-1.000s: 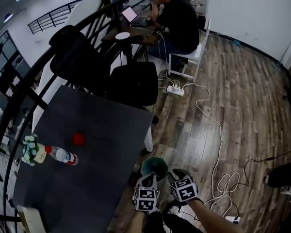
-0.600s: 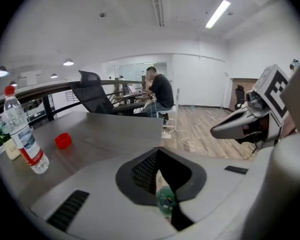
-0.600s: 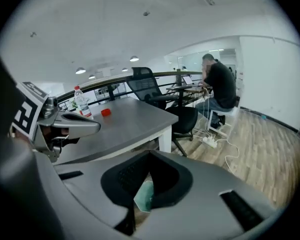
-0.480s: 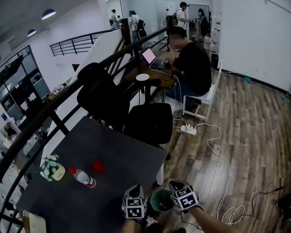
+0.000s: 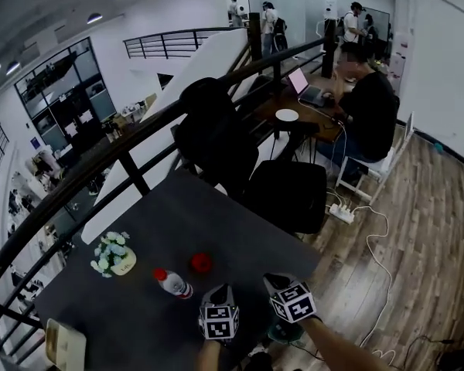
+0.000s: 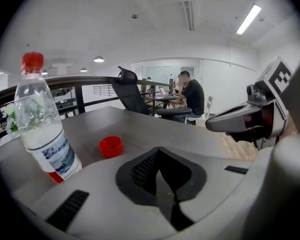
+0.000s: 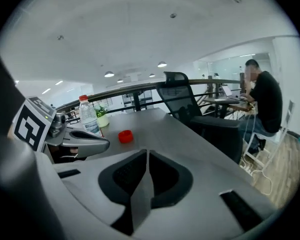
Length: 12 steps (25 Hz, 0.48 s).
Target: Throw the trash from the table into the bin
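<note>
A clear water bottle with a red cap lies on the dark table; in the left gripper view the bottle looms close at the left. A loose red cap rests just beyond it, and the red cap is also seen ahead of the left jaws. My left gripper hovers at the table's near edge, shut and empty. My right gripper is beside it. Its jaws have just been opening a sliver, with nothing between them. The green bin peeks out below the right gripper.
A small flower pot stands left of the bottle. A pale box sits at the table's near left corner. Black office chairs and a dark railing border the table's far side. A person sits at a desk beyond.
The head view has swung up from the floor to the table. Both grippers have risen from over the bin to the table's edge. The bin is now mostly hidden.
</note>
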Motion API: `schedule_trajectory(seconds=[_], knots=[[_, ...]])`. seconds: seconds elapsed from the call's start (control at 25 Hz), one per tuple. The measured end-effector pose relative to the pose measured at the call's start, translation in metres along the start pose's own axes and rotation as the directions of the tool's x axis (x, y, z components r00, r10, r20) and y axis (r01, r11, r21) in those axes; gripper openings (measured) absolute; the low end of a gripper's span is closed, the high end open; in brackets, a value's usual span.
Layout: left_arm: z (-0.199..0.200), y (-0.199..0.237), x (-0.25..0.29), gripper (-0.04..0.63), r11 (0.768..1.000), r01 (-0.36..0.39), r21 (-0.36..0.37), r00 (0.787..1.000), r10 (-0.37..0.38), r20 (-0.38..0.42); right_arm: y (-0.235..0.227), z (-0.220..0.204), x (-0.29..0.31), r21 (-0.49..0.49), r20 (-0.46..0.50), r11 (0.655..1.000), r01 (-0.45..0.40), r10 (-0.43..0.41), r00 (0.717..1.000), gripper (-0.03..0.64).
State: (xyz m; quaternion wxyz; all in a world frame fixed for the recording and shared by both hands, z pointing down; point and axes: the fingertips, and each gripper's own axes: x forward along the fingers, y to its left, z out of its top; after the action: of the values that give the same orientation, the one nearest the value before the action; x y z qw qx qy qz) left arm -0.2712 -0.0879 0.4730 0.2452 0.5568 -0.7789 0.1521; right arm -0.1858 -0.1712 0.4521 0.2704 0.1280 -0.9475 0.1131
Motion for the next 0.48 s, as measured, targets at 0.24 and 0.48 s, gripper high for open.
schedule_trajectory(seconds=[0.24,0.48], knots=[[-0.010,0.059,0.006,0.026,0.999,-0.053,-0.010,0.999,0.053,-0.010,0.052,0.028,0.081,-0.069,-0.047,0.992,-0.102,0.099,0.994,0.048],[-0.023,0.078,0.004,0.026,0.999,-0.039,-0.019,0.999,0.038,-0.039,0.089,0.033,0.135,-0.117,-0.101,0.980,-0.160,0.148,0.984,0.074]])
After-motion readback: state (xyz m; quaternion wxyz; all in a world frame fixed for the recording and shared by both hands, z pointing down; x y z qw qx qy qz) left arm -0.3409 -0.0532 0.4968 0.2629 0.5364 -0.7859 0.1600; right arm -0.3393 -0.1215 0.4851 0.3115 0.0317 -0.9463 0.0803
